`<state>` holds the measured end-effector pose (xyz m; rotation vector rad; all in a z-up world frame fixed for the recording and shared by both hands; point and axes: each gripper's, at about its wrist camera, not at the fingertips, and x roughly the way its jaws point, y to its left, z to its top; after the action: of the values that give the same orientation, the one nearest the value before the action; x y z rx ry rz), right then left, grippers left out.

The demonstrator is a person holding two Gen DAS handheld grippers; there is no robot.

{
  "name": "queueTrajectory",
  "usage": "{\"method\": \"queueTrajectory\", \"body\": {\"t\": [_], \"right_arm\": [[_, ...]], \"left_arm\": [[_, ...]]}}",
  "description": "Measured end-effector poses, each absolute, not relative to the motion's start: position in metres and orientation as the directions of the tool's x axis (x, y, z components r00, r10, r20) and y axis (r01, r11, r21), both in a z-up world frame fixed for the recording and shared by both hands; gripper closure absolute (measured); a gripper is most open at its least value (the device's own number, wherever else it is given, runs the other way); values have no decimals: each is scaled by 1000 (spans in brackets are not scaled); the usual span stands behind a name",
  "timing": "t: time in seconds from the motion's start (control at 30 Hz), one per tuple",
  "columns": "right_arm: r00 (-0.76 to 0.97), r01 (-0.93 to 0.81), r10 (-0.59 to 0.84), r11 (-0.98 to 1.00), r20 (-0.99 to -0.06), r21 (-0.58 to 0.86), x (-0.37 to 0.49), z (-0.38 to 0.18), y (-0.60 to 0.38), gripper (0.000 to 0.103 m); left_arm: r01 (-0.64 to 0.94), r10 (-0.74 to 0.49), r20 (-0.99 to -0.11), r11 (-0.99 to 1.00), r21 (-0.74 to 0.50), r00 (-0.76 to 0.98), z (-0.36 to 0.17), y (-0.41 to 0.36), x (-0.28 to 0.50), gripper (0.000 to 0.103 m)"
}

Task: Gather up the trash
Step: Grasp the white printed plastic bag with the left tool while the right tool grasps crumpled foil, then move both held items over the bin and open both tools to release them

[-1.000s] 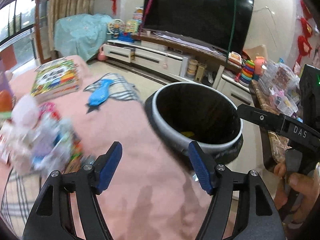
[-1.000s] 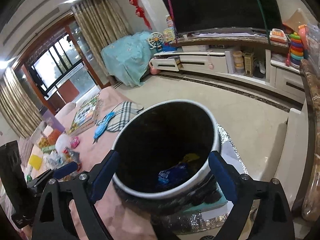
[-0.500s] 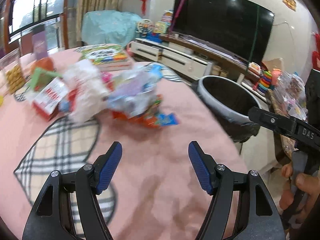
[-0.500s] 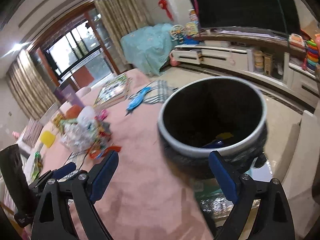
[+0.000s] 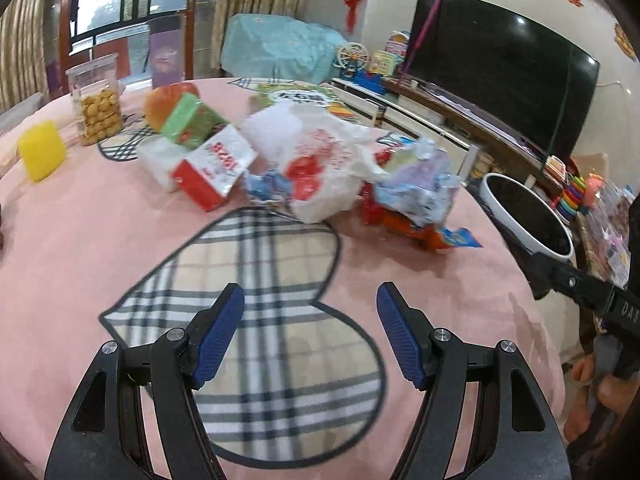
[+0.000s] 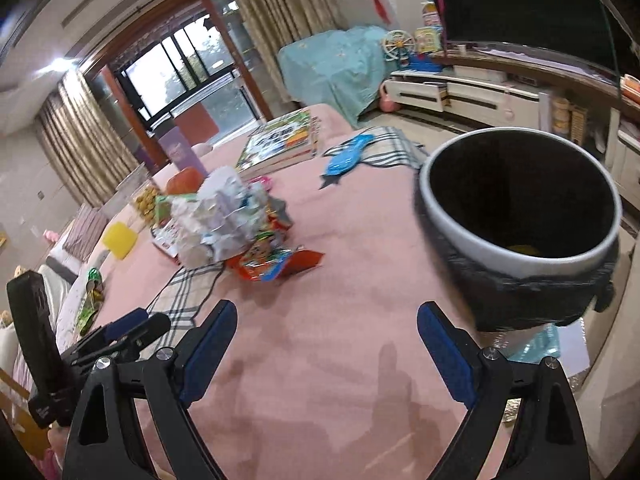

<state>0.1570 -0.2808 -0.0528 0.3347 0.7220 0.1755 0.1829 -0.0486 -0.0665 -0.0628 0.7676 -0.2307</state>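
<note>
A heap of trash lies on the pink tablecloth: a white plastic bag with red print, crumpled pale wrappers, orange and red snack packets and a red-and-white carton. The black-lined bin stands off the table's right edge. My left gripper hovers open and empty over a plaid heart patch, short of the heap. My right gripper is open and empty over bare cloth, between the heap and the bin.
On the table also stand a jar of snacks, a yellow sponge, a green box, picture books and a blue fish-shaped item. A TV and cabinets line the far wall.
Both grippers swung left, away from the bin and toward the trash heap, which now fills the middle of the left view. Both stayed open and empty.
</note>
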Motion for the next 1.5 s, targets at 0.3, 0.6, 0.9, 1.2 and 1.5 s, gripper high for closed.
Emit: {"method": "queueTrajectory", "body": {"t": [0.3,0.6,0.9,1.2,1.5], "right_arm": [[721,-84,331,913,-608,398,179,-57,-258,10],[735,-121,370,897,-569,426,202,-45,-252,11],[726,-163,407,885,-554,436,241,-39,-239,20],[681,-185,447,872,-581,454,251,-54,-231,78],[759,-136,439,830,-482,542,225,-33,-273,80]], "left_arm": [[207,-244,-680,969,-137,691,-63,-37,208,33],[279,-263,-683,956,-90,681,-62,-52,239,33],[321,-305,-689,941,-110,658,-67,-59,264,55],[351,-324,-679,931,-104,658,-63,-71,256,86],[350,-345,-651,928,-128,676,-41,-72,236,87]]}}
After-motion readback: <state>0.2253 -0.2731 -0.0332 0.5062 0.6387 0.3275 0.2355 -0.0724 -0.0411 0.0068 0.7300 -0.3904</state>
